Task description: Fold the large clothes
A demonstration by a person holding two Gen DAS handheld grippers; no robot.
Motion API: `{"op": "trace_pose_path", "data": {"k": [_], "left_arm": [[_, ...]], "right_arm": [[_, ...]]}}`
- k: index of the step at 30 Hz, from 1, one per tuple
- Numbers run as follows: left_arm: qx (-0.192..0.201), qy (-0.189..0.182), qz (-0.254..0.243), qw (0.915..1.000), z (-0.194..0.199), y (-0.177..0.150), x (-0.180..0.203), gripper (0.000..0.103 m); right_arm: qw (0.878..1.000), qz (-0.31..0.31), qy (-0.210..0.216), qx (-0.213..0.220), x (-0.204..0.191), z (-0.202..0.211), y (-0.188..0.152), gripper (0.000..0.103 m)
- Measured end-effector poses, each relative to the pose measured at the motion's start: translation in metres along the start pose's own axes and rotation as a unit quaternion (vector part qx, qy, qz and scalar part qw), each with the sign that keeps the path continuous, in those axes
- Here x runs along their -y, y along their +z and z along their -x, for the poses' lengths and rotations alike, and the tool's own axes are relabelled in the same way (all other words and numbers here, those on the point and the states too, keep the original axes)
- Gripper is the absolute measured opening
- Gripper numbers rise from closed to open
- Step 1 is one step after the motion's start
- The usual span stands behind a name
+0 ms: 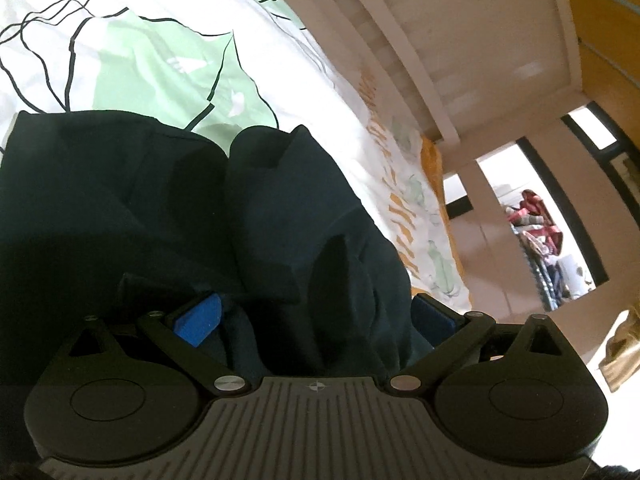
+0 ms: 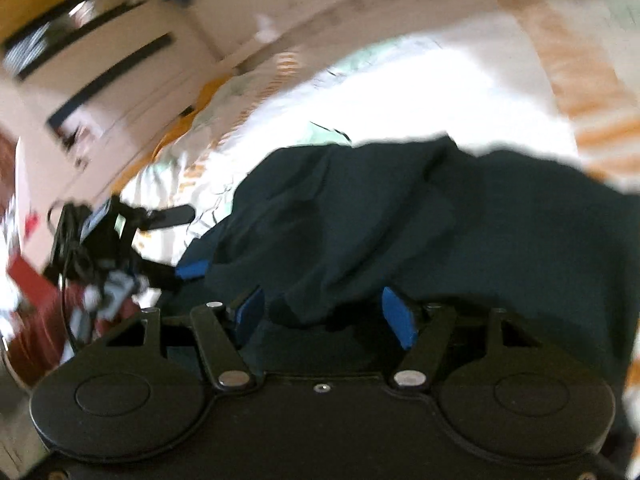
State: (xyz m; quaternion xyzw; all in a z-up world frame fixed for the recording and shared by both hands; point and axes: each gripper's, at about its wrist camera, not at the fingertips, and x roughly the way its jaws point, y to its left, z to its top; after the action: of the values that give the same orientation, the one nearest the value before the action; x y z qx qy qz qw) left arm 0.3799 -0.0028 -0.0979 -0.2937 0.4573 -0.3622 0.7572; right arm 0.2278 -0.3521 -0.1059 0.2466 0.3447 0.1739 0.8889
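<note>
Spread wide, the left gripper (image 1: 314,316) is seen with its blue fingers (image 1: 198,320) apart, dark navy clothing (image 1: 168,208) bunched loosely between them on a white bedspread (image 1: 160,52) printed with green leaves. From the right wrist, blurred, the right gripper (image 2: 326,314) is seen parted, a fold of the clothing (image 2: 440,224) lying between unpressed fingers (image 2: 400,320).

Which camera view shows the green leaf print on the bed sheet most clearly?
The left wrist view: the bed sheet is sharp there, with green leaves and black outlines above the dark garment. The right wrist view is blurred and overexposed; only faint green shows.
</note>
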Motion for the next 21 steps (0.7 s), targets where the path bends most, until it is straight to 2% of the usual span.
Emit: {"op": "trace_pose_path", "data": {"k": [2,8,10,11,12,14,17,21], "left_arm": [[-0.004,0.007,-0.001,1.0,-0.002,0.002,-0.001,0.103],[0.009,0.018,0.009,0.9998,-0.007,0.006,0.001,0.103],[0.01,0.019,0.008,0.9997,-0.006,0.005,0.003,0.102],[0.01,0.021,0.005,0.9997,-0.005,0.005,0.005,0.102],[0.01,0.022,0.001,0.9997,-0.004,0.004,0.007,0.102],[0.012,0.02,-0.005,0.9997,-0.001,0.003,0.011,0.103],[0.014,0.014,-0.008,0.9998,0.001,0.0,0.015,0.102],[0.009,0.018,0.0,0.9998,-0.008,-0.001,0.014,0.102]], "right_arm": [[0.999,-0.033,0.009,0.004,0.001,-0.007,0.0,0.071],[0.996,-0.089,-0.006,0.013,0.003,-0.035,0.009,0.069],[0.996,-0.087,-0.027,0.015,0.0,-0.04,0.012,0.054],[0.996,-0.08,-0.042,0.018,-0.002,-0.041,0.014,0.034],[0.996,-0.072,-0.051,0.023,-0.002,-0.038,0.013,0.026],[0.996,-0.061,-0.05,0.041,-0.004,-0.031,0.016,0.022],[0.995,-0.054,-0.052,0.07,0.001,-0.008,0.018,0.021],[0.994,-0.065,-0.064,0.063,0.015,-0.006,0.017,0.021]]}}
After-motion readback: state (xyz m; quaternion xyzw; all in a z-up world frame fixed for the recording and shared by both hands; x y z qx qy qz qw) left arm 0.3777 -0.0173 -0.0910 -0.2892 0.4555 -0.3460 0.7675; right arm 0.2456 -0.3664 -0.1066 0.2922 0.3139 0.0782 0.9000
